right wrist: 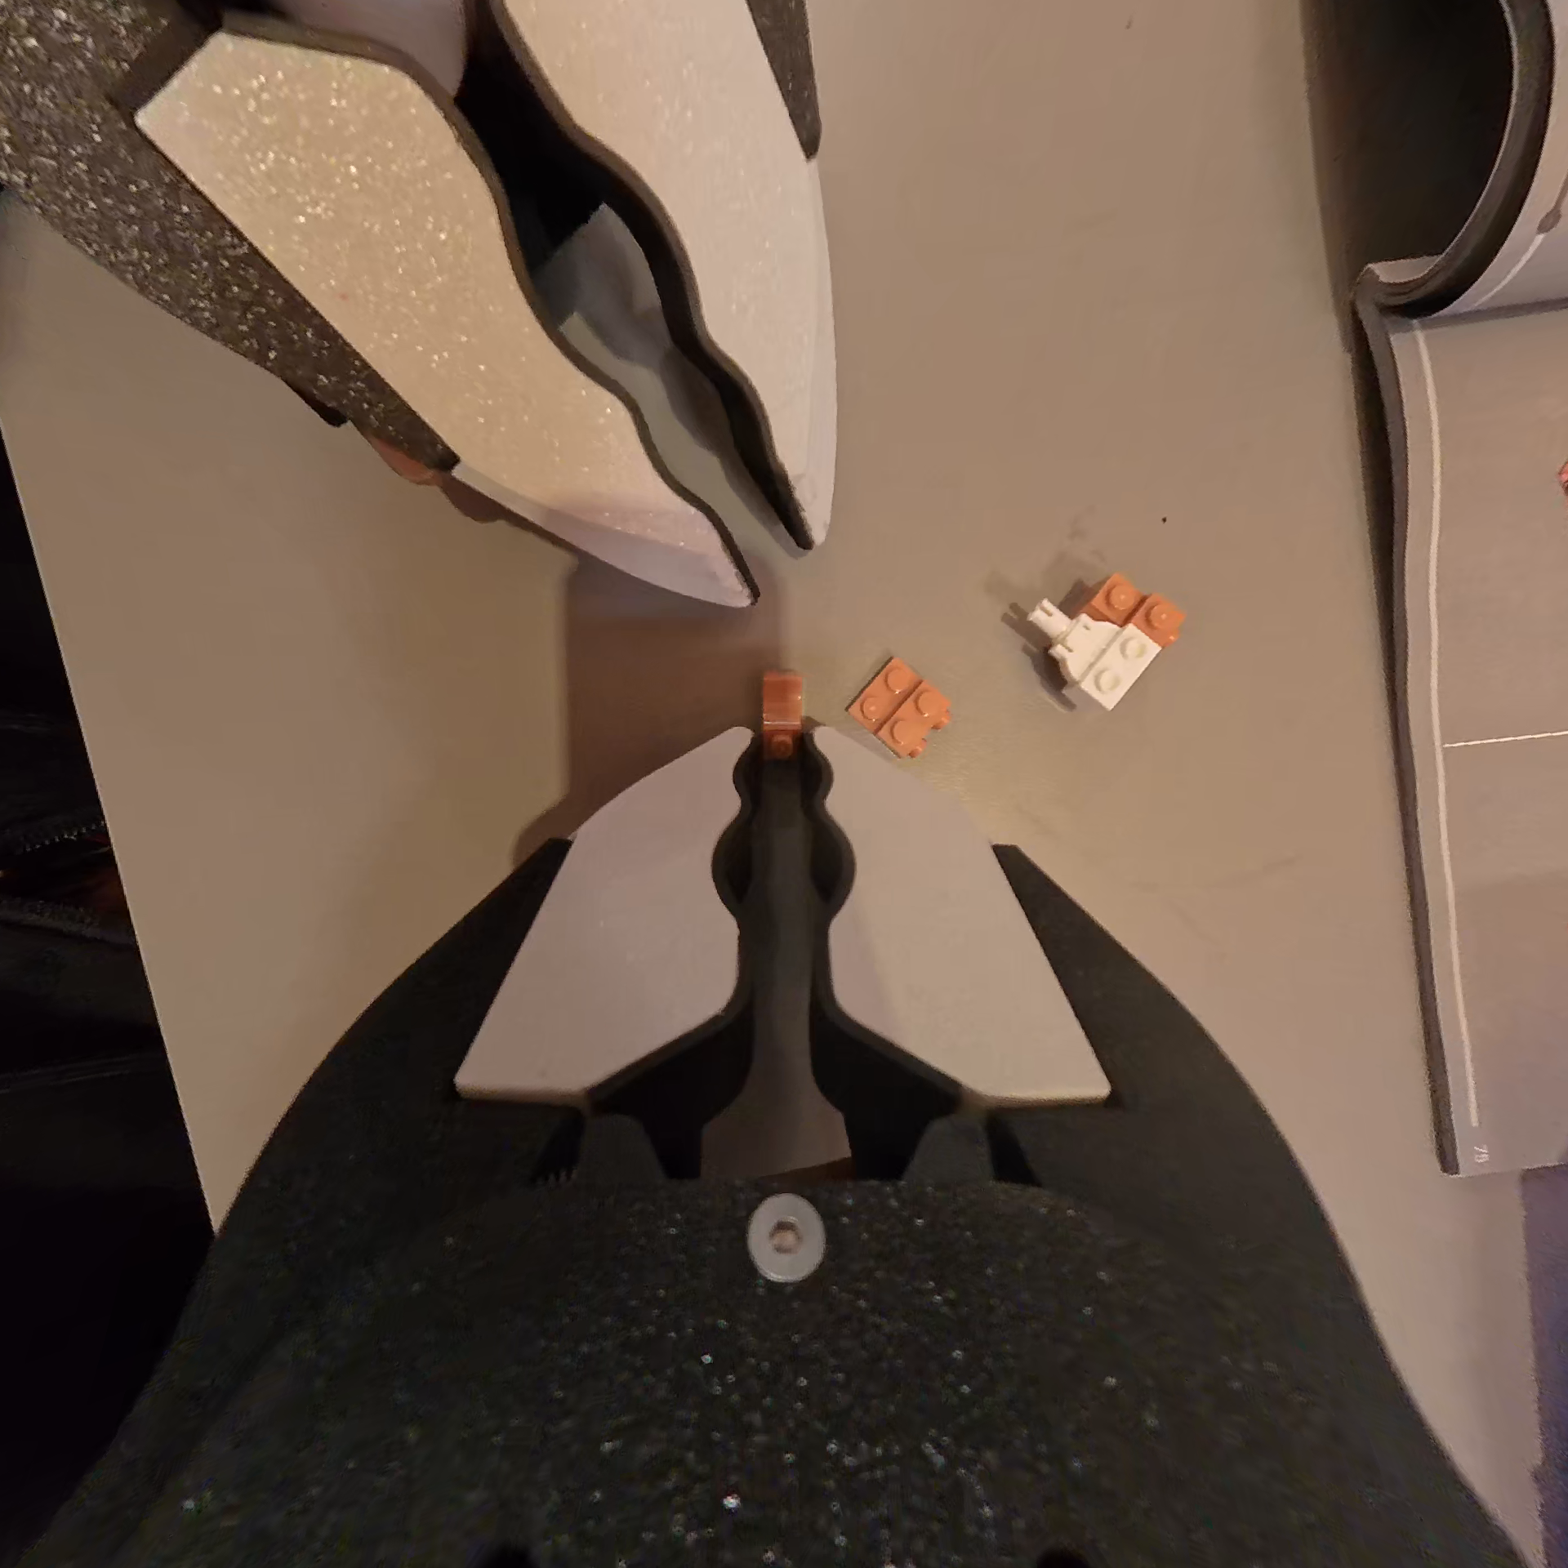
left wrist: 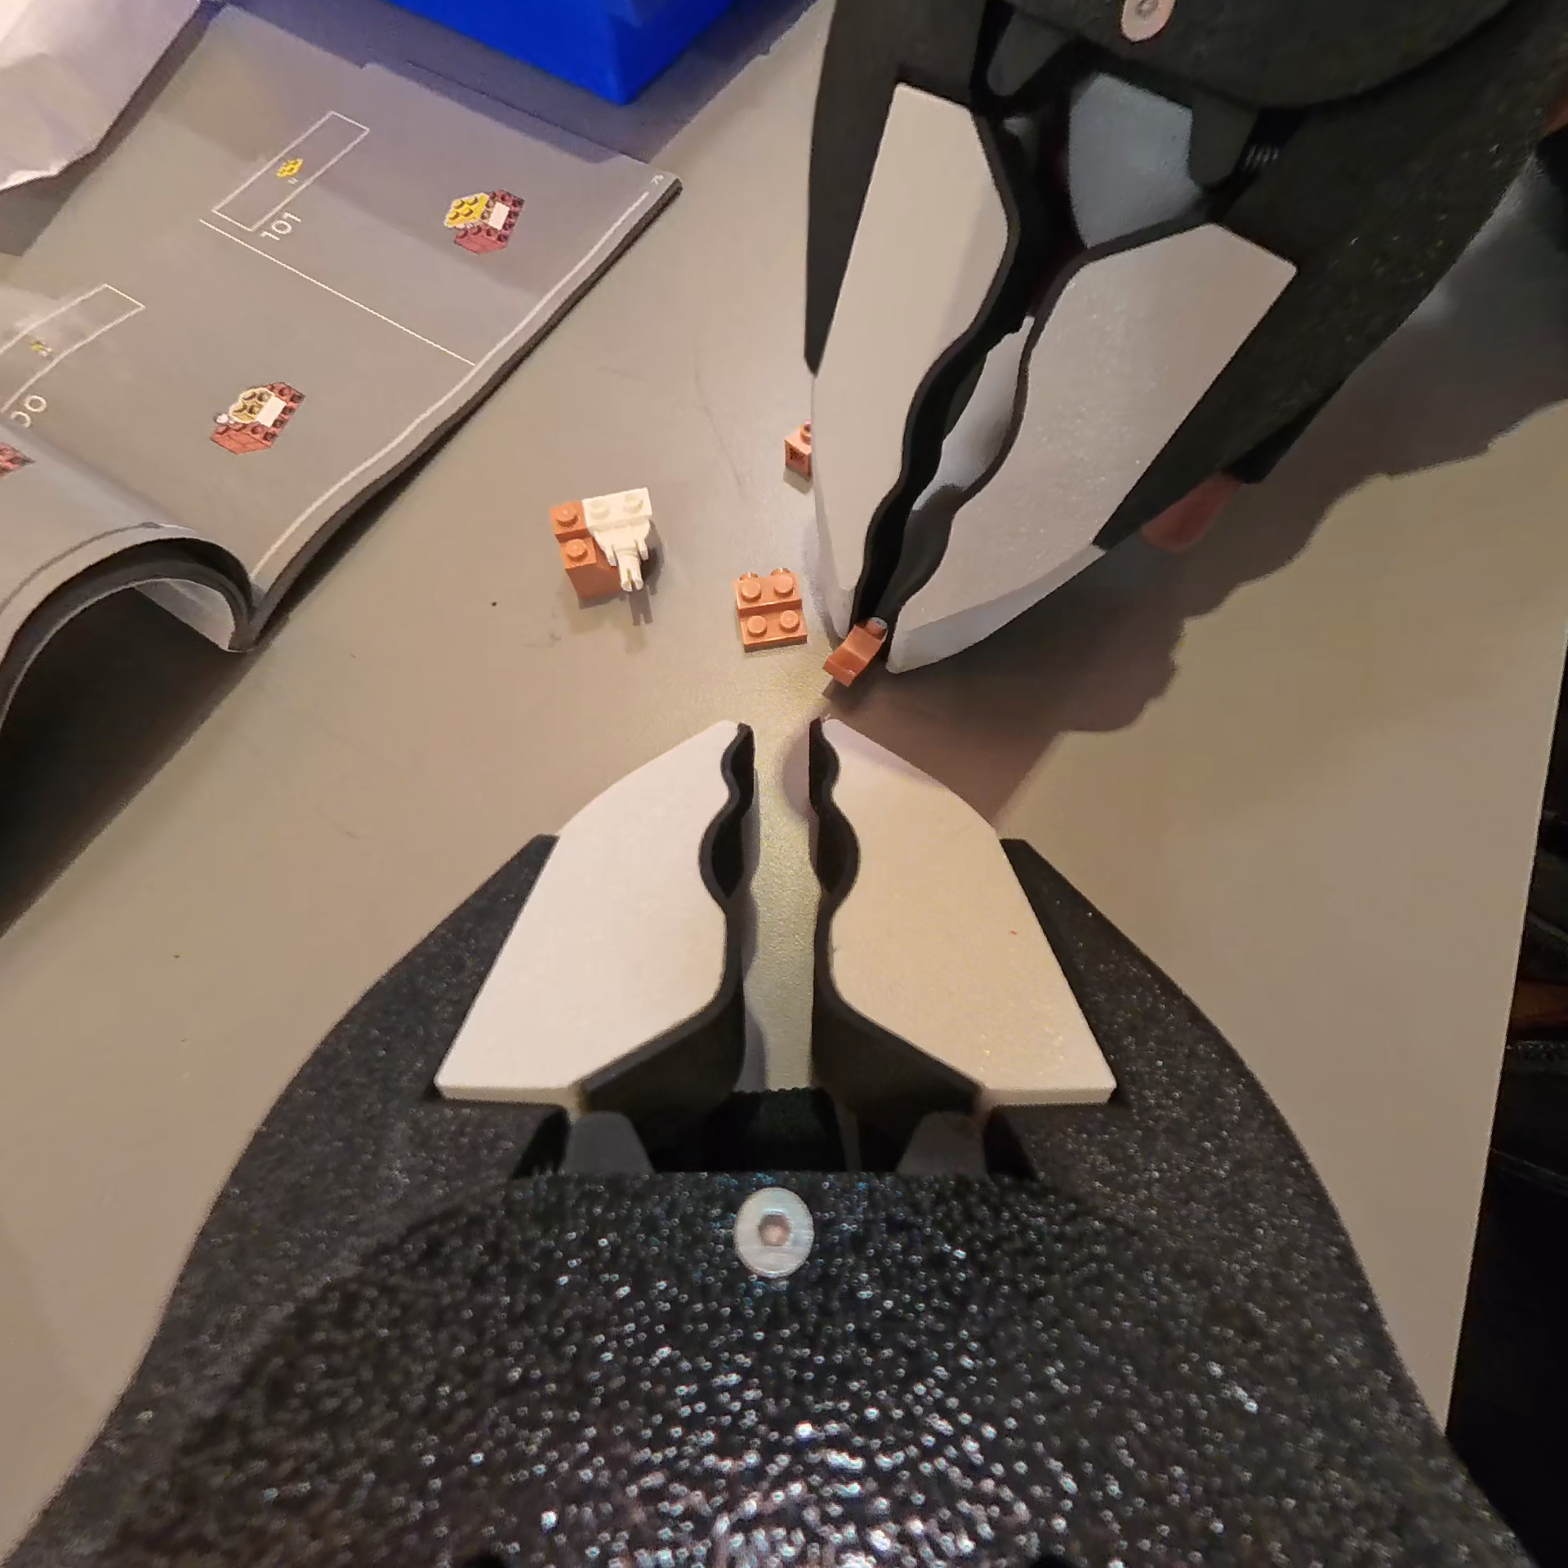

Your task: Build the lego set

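Note:
My right gripper [right wrist: 781, 740] is shut on a small brown brick piece [right wrist: 781, 704], which sticks out past its fingertips just above the grey table [right wrist: 1103, 254]. The left wrist view shows that gripper [left wrist: 874, 638] pointing down with the piece [left wrist: 853, 653] pinched at its tips. My left gripper [left wrist: 781, 734] is slightly open with nothing between its pads, a short way from the held piece. It also shows in the right wrist view [right wrist: 776, 568]. A brown two-by-two plate [left wrist: 770, 611] [right wrist: 901, 708] lies beside the right gripper's tips.
A small brown and white brick assembly [left wrist: 602, 543] [right wrist: 1103, 645] lies on the table. Another small brown brick [left wrist: 799, 450] sits behind the right gripper. An open instruction booklet [left wrist: 254, 339] [right wrist: 1485, 679] lies to the side, a blue bin [left wrist: 594, 42] beyond it. The table edge [left wrist: 1485, 933] is close. Less than 4 cm separates the two grippers' tips.

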`<state>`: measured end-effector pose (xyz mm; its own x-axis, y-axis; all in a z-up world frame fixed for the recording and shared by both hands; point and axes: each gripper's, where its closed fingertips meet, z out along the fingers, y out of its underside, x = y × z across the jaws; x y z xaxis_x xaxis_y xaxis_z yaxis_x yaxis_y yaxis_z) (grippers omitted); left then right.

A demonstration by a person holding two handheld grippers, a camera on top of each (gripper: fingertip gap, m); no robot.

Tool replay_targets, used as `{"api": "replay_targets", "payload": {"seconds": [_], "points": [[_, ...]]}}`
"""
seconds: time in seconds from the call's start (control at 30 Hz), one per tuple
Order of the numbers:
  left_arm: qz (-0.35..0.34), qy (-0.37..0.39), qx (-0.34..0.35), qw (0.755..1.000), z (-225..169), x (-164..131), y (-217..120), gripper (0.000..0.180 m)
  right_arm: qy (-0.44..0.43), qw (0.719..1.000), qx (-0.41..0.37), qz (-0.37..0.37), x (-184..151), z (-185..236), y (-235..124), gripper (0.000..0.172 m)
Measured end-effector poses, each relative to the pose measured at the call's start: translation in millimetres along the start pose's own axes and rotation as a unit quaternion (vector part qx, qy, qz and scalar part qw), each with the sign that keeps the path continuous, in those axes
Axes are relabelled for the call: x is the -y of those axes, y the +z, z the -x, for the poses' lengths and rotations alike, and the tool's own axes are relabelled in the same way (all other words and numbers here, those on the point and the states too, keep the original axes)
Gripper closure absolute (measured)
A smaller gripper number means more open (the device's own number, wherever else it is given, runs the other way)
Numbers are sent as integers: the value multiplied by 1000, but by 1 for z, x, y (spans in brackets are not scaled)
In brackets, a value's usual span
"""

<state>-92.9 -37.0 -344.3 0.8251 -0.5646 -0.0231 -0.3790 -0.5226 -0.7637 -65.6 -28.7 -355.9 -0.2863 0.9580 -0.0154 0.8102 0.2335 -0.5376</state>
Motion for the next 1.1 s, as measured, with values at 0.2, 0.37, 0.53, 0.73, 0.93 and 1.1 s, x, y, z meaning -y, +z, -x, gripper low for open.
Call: {"api": "replay_targets", "payload": {"seconds": [0.2, 0.37, 0.53, 0.73, 0.93, 1.1], "points": [[0, 0, -1, 1000, 0, 0, 0, 169, 24, 1000, -8, -14, 1, -2, 0, 164], [2, 1, 1, 1000, 0, 0, 1, 169, 40, 999, -13, -17, 1, -3, 0, 164], [2, 2, 2, 1000, 0, 0, 1, 169, 38, 999, -19, -14, 1, -3, 0, 164], [1, 3, 3, 1000, 0, 0, 1, 169, 45, 998, -16, -35, 3, -3, -4, 159], [0, 3, 3, 1000, 0, 0, 0, 169, 43, 998, -13, -47, -4, -3, -14, 154], [2, 2, 1, 1000, 0, 0, 1, 169, 30, 998, 0, -47, -11, 2, -16, 153]]}}
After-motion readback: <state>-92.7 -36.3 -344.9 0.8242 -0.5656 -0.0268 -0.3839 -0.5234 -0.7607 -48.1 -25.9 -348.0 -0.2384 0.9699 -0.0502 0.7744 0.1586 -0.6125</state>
